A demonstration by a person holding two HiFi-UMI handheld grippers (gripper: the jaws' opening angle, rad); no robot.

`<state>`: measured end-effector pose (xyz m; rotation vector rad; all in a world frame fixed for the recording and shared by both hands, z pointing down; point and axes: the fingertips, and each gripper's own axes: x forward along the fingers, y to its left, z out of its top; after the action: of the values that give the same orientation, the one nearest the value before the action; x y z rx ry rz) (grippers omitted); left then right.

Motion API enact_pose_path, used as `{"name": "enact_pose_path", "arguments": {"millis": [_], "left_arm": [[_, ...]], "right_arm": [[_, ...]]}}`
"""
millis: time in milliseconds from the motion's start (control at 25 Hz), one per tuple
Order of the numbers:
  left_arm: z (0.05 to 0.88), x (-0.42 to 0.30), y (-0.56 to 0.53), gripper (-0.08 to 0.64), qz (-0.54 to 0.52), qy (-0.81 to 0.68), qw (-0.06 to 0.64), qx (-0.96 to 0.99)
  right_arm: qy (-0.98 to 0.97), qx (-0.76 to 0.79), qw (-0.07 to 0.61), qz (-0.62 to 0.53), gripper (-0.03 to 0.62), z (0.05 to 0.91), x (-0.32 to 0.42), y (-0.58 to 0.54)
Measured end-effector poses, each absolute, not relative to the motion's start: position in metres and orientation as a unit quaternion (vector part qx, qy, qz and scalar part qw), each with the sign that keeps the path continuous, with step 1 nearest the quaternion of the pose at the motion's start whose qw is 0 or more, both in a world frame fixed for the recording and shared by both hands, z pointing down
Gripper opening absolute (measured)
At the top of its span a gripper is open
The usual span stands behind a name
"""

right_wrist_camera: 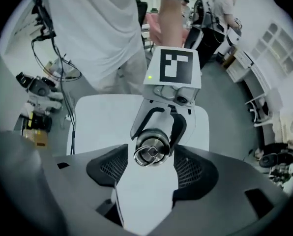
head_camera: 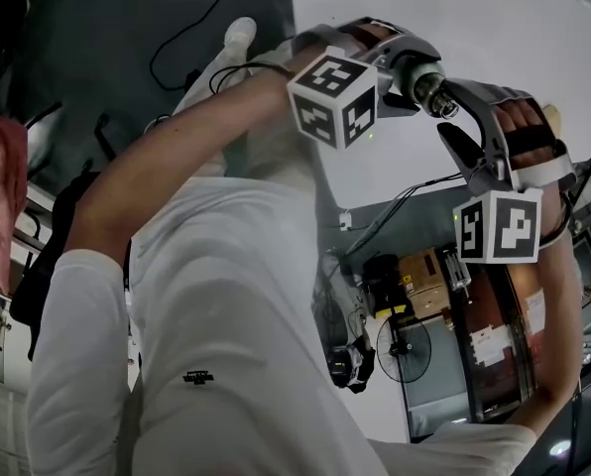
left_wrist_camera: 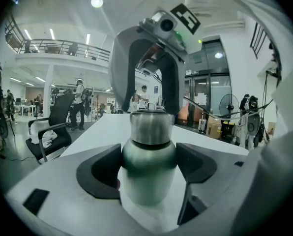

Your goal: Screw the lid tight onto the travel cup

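A brushed-steel travel cup (left_wrist_camera: 149,168) stands upright between the dark pads of my left gripper (left_wrist_camera: 149,181), which press on both sides of its body. Its lid (left_wrist_camera: 149,127) sits on top. In the right gripper view I look straight down on the lid (right_wrist_camera: 151,150) and its ring handle. My right gripper (right_wrist_camera: 151,154) points down over it. The mesh pads (right_wrist_camera: 109,166) straddle the lid with a small gap on each side. In the head view both grippers meet at the cup (head_camera: 426,79): the left gripper (head_camera: 407,67) from the left, the right gripper (head_camera: 462,122) from the right.
A white table (left_wrist_camera: 107,127) lies under the cup. My white-shirted torso (right_wrist_camera: 102,28) is close behind it. A black office chair (left_wrist_camera: 53,132), a standing fan (left_wrist_camera: 229,104) and several people stand further off in the hall.
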<state>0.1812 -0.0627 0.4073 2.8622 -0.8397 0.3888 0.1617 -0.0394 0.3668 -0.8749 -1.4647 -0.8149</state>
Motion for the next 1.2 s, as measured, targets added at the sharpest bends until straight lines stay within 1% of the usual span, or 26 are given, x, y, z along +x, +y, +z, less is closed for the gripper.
{"name": "enact_pose_path", "arguments": {"millis": [240, 280, 360, 400, 560, 680, 800, 920, 1040, 1120, 1200], "left_arm": [[0.408, 0.181, -0.062, 0.336, 0.130, -0.277, 0.067, 0.950], [0.408, 0.182, -0.062, 0.336, 0.130, -0.277, 0.068, 0.950], [0.407, 0.182, -0.063, 0.336, 0.130, -0.277, 0.067, 0.950], [0.407, 0.182, -0.063, 0.336, 0.130, -0.277, 0.067, 0.950], [0.407, 0.183, -0.062, 0.336, 0.128, -0.276, 0.066, 0.950], [0.406, 0.182, -0.061, 0.336, 0.127, -0.274, 0.068, 0.951], [0.407, 0.182, -0.061, 0.336, 0.127, -0.273, 0.067, 0.951], [0.407, 0.182, -0.061, 0.336, 0.127, -0.275, 0.067, 0.951], [0.408, 0.182, -0.062, 0.336, 0.129, -0.277, 0.067, 0.950], [0.408, 0.183, -0.062, 0.336, 0.129, -0.275, 0.067, 0.950], [0.407, 0.182, -0.061, 0.336, 0.130, -0.275, 0.067, 0.950]], "right_arm": [[-0.565, -0.426, 0.551, -0.442, 0.275, 0.380, 0.165, -0.046], [-0.563, -0.430, 0.544, -0.449, 0.275, 0.381, 0.165, -0.046], [-0.571, -0.435, 0.535, -0.446, 0.250, 0.380, 0.165, -0.045], [-0.579, -0.432, 0.536, -0.437, 0.248, 0.380, 0.165, -0.044], [-0.632, -0.390, 0.562, -0.365, 0.244, 0.380, 0.163, -0.043], [-0.679, -0.328, 0.588, -0.293, 0.244, 0.379, 0.159, -0.043], [-0.721, -0.229, 0.619, -0.212, 0.244, 0.379, 0.156, -0.045], [-0.742, -0.098, 0.654, -0.106, 0.244, 0.381, 0.156, -0.048], [-0.744, 0.009, 0.668, -0.010, 0.244, 0.382, 0.157, -0.051], [-0.743, 0.036, 0.669, 0.016, 0.244, 0.382, 0.157, -0.052], [-0.741, 0.032, 0.670, 0.019, 0.244, 0.383, 0.157, -0.051]]}}
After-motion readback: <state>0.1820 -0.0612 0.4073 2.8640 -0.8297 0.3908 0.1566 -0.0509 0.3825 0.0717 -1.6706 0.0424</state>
